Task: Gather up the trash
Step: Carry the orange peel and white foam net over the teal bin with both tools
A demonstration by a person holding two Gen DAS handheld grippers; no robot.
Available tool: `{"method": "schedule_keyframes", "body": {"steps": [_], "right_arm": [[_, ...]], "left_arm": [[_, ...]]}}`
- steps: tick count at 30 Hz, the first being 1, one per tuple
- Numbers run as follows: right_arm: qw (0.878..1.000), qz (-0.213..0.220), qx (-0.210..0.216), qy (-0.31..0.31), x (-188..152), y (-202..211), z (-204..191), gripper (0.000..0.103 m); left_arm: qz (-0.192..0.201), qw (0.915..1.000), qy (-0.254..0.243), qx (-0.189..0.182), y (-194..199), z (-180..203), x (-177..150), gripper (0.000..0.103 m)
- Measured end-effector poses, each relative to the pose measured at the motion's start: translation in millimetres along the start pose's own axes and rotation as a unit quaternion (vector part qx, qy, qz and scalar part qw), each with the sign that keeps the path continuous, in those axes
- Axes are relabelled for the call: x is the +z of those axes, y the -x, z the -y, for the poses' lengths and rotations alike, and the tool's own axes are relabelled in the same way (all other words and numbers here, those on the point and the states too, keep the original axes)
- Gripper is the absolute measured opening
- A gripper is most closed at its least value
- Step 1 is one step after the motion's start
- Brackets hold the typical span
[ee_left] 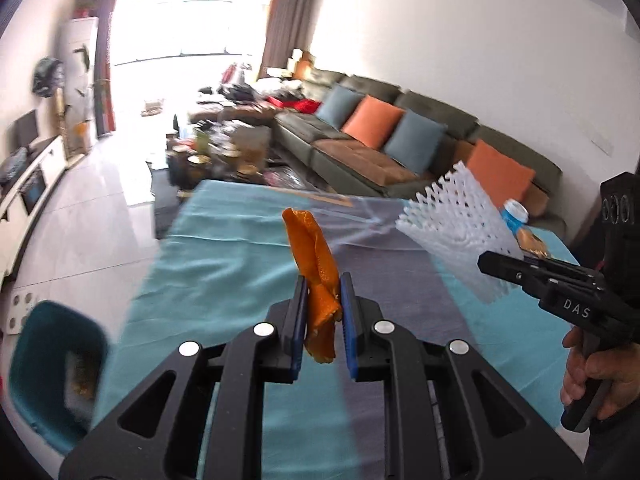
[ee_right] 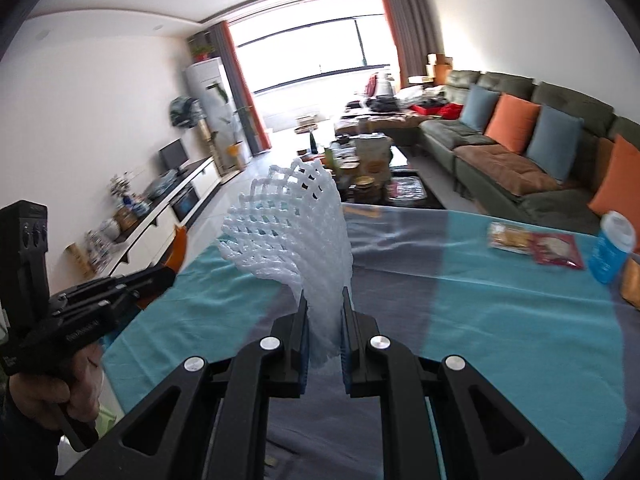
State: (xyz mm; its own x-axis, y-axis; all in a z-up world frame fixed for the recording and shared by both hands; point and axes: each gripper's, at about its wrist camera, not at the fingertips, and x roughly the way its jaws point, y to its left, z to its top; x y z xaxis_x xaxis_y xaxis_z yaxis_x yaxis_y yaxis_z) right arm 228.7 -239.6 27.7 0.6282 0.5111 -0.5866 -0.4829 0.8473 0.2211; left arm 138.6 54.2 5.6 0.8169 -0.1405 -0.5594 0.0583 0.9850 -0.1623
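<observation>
My left gripper is shut on a piece of orange peel, held upright above the teal and grey tablecloth. My right gripper is shut on a white foam fruit net that fans out above its fingers. In the left wrist view the same foam net and the right gripper show at the right, with a hand on the handle. The right wrist view shows the left gripper at the left, with a tip of the peel showing past it.
Two snack packets and a blue-capped bottle lie at the table's right side. A teal chair stands at the table's left edge. Beyond are a cluttered coffee table, a green sofa and a low TV cabinet.
</observation>
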Motion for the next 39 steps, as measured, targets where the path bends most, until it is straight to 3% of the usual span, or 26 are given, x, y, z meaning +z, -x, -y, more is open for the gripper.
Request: {"method": "schedule_keyframes", "body": {"steps": [8, 20, 28, 39], "right_arm": [[0.998, -0.007, 0.047, 0.045, 20, -22, -63, 0.011], [0.983, -0.051, 0.136, 0.116, 36, -82, -179, 0.011], [0.969, -0.082, 0.166, 0.161, 30, -113, -241, 0.011], [0.955, -0.127, 0.178, 0.2, 24, -154, -286, 0.011]], "left_arm": [[0.036, 0.995, 0.045, 0.081, 63, -78, -8, 0.016], [0.054, 0.9715, 0.12, 0.197, 141, -199, -33, 0.016], [0.044, 0.9645, 0.148, 0.214, 157, -240, -48, 0.016], [0.023, 0.9637, 0.163, 0.21, 135, -264, -56, 0.017]]}}
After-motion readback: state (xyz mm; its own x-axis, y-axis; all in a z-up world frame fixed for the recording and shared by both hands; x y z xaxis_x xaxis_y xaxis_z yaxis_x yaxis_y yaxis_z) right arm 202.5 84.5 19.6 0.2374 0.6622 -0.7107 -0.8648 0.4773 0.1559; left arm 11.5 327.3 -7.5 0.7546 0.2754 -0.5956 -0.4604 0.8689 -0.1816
